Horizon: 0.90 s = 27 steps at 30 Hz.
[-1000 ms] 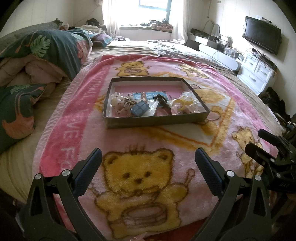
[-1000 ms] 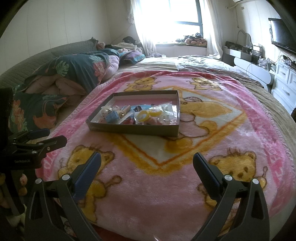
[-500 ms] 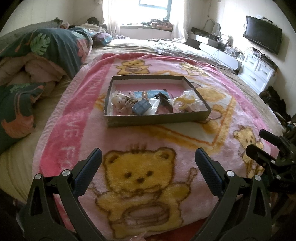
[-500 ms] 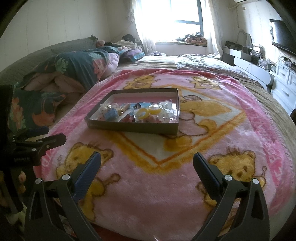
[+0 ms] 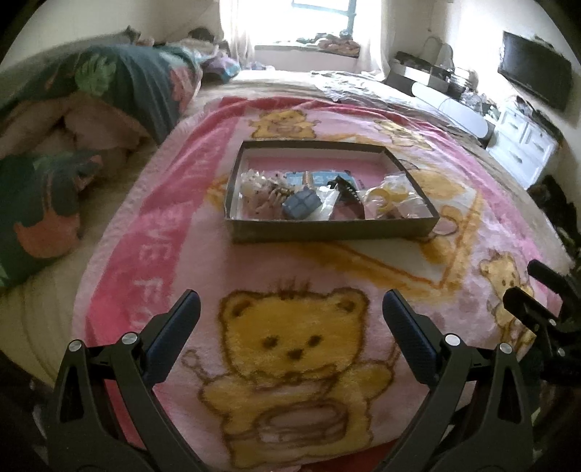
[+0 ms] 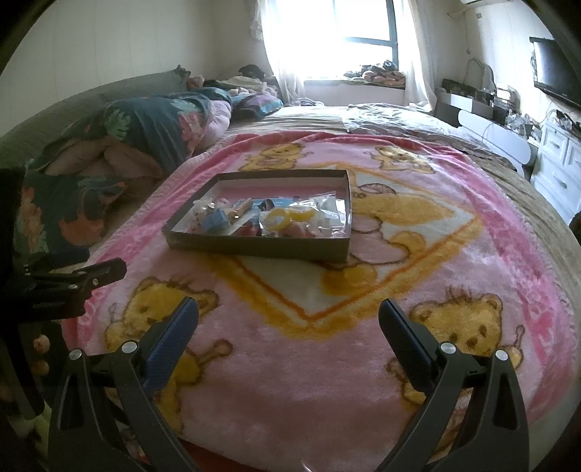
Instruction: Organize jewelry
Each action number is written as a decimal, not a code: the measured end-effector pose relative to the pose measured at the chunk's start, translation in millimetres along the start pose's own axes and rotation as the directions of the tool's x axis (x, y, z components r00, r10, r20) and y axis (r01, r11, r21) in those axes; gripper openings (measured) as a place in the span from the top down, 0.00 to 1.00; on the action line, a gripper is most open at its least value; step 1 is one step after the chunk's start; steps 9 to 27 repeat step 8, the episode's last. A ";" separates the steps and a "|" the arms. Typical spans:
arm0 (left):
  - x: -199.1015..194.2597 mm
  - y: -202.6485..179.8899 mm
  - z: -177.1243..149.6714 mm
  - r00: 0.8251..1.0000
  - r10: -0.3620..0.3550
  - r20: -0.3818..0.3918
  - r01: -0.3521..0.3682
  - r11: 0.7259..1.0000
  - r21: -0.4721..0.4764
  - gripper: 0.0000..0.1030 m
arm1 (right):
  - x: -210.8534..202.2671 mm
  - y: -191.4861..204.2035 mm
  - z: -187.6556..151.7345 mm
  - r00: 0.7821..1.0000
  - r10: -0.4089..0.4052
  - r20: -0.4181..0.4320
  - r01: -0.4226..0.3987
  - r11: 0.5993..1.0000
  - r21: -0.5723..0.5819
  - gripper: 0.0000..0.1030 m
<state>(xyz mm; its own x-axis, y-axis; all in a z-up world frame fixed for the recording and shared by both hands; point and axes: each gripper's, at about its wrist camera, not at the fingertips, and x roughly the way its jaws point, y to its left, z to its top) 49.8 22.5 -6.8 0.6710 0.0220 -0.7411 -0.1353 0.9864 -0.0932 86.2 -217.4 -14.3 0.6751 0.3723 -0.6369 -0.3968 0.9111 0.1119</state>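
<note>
A shallow brown cardboard tray [image 5: 326, 230] [image 6: 254, 250] lies on a pink teddy-bear blanket [image 5: 301, 348] [image 6: 326, 363] in the middle of the bed. Inside it sit a blue box [image 5: 302, 206] [image 6: 214, 220], a black hair clip [image 5: 346, 188], yellow rings in a clear bag [image 5: 385, 198] [image 6: 290, 216] and a pale beaded cluster [image 5: 259, 190]. My left gripper [image 5: 290, 316] is open and empty over the blanket's near end, well short of the tray. My right gripper [image 6: 288, 323] is also open and empty, to the tray's near right. Each gripper shows at the edge of the other's view.
A heaped floral quilt [image 5: 109, 94] [image 6: 120, 145] lies along the left of the bed. A white dresser [image 5: 523, 141] and a wall television [image 5: 533, 78] stand to the right. A bright window [image 6: 345, 32] is at the far end.
Both views have shifted slightly forward and tilted, so the tray sits a little nearer. Both grippers stay open and empty. Nothing in the tray has moved.
</note>
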 end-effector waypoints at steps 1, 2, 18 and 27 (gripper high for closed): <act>4.4 6.6 1.7 1.000 -0.005 -0.008 0.005 1.000 -0.023 0.09 | 4.0 -6.4 1.4 1.000 -0.009 0.003 0.009 1.000 0.006 0.04; 8.5 12.6 3.5 1.000 -0.006 -0.015 0.005 0.999 -0.040 0.09 | 7.7 -10.9 1.8 1.000 -0.015 0.003 0.015 1.000 0.009 0.04; 60.5 94.0 32.5 0.988 0.144 -0.055 -0.151 0.973 -0.173 0.09 | 78.7 -125.7 20.0 0.948 -0.309 -0.072 0.315 0.944 0.099 0.04; 60.5 94.0 32.5 0.988 0.144 -0.055 -0.151 0.973 -0.173 0.09 | 78.7 -125.7 20.0 0.948 -0.309 -0.072 0.315 0.944 0.099 0.04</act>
